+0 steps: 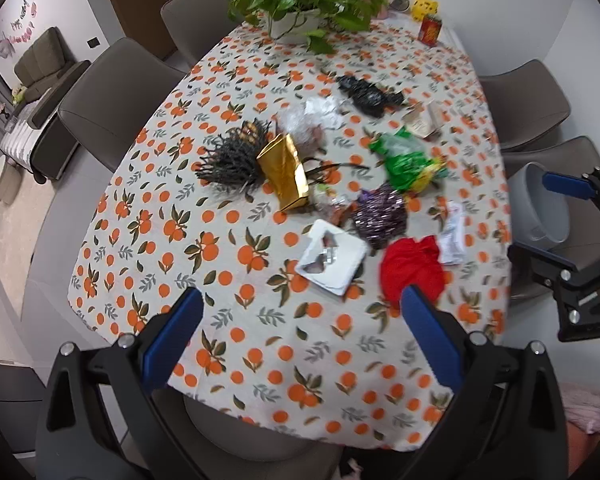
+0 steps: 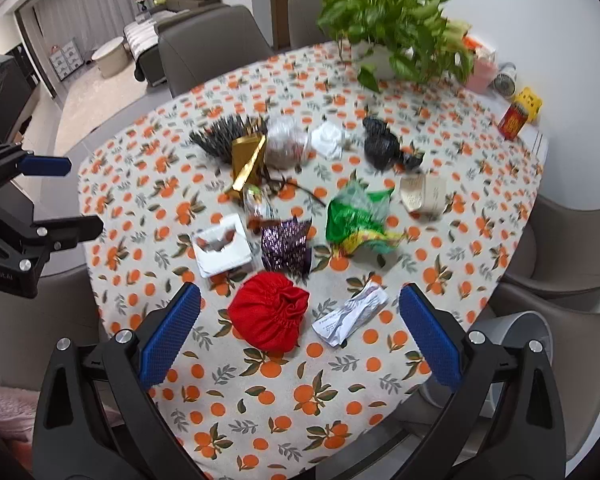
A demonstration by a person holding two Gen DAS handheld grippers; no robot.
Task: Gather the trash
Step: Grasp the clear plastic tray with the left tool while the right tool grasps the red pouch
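Orange-print table [image 2: 284, 400] strewn mid-way with trash — green wrapper [image 2: 356, 220], red pouch [image 2: 272, 316] nearest, white tray [image 2: 220, 248], crumpled receipt [image 2: 352, 314] beside the pouch. Grey bin [image 1: 548, 204] off the right edge. Left gripper [image 1: 302, 332] and right gripper [image 2: 300, 330] — both spread wide, empty, above the near edge.

Grey bin [image 2: 512, 344] at 4 o'clock half hidden behind right fingers [image 2: 428, 336]; green wrapper [image 2: 356, 220] motion-blurred; paper slip [image 2: 350, 314] print unreadable.
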